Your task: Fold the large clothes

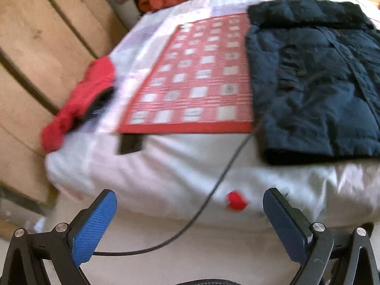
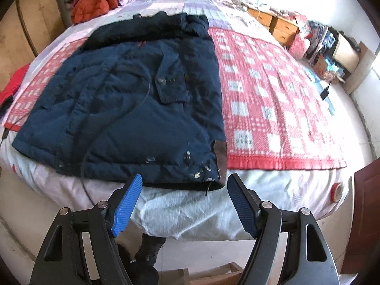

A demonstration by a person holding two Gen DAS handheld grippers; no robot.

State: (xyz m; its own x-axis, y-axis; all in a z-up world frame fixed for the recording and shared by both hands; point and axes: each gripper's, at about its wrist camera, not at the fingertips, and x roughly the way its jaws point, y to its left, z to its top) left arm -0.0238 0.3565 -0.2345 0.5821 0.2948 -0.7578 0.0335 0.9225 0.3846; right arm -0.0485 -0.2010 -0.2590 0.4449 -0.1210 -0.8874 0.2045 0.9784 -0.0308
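Observation:
A dark navy padded jacket lies spread flat on the bed, hem toward me, collar at the far end. In the left wrist view the same jacket fills the right side. My right gripper stands open just off the hem's near right corner, above the bed's front edge, with nothing between its blue pads. My left gripper is open too, hanging in front of the bed's near side, well left of the jacket and holding nothing. A thin black cable runs between its fingers and over the jacket.
A red-and-white checked blanket covers the white bed under the jacket. A red garment lies at the left edge by wooden panels. An orange jacket sits by the headboard. Drawers and clutter stand at the right.

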